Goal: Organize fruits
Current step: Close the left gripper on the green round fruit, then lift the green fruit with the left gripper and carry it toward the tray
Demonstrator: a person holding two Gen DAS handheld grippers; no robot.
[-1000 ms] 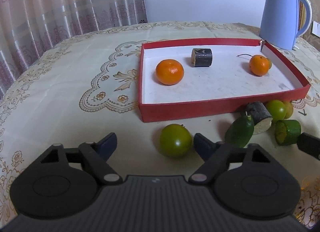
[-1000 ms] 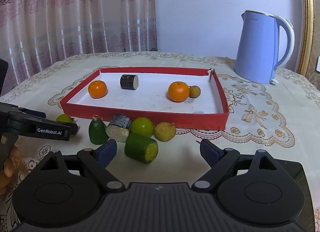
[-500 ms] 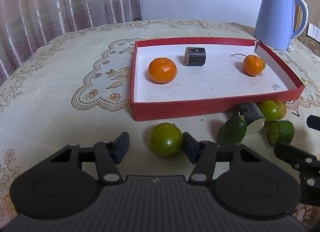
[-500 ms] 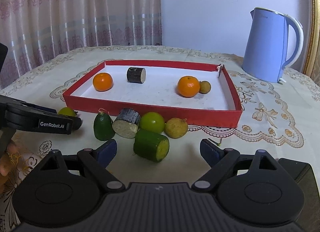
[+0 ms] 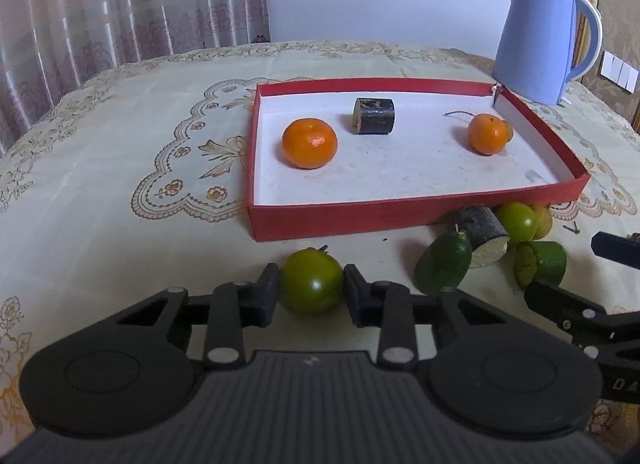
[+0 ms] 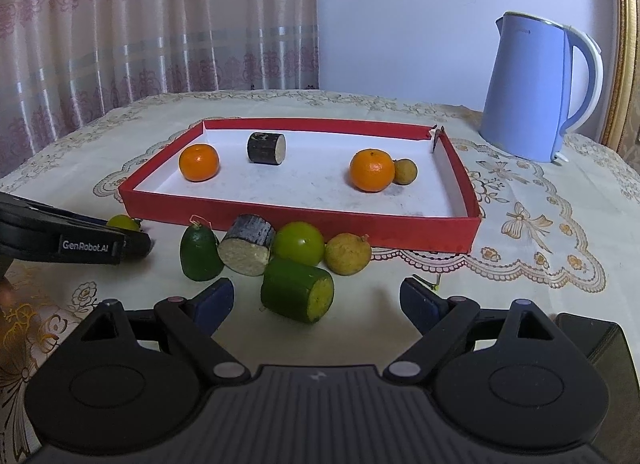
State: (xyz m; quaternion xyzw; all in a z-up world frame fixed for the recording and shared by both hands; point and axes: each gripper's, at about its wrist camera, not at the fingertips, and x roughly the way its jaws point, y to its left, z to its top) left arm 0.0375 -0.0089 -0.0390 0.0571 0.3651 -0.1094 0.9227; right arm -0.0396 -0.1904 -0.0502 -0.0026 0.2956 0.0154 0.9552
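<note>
A round green fruit (image 5: 311, 276) lies on the tablecloth in front of the red tray (image 5: 400, 216). My left gripper (image 5: 311, 288) has its jaws closing, and both pads press on the fruit's sides. In the right wrist view that fruit (image 6: 122, 222) peeks out behind the left gripper (image 6: 136, 240). My right gripper (image 6: 316, 290) is open, with a green cut cylinder (image 6: 298, 290) lying just ahead of its fingers, untouched. The tray holds two oranges (image 5: 309, 143) (image 5: 487, 134), a dark cut piece (image 5: 374, 115) and a small brown fruit (image 6: 405, 171).
More fruit is bunched against the tray's front wall: a green oval one (image 6: 200, 252), a dark cut piece (image 6: 246, 250), a light green one (image 6: 299, 244) and a yellowish one (image 6: 347, 254). A blue kettle (image 6: 528, 88) stands at the back right.
The left gripper's fingers have drawn in from wide apart onto the round green fruit. The right gripper has stayed open and shifted only slightly.
</note>
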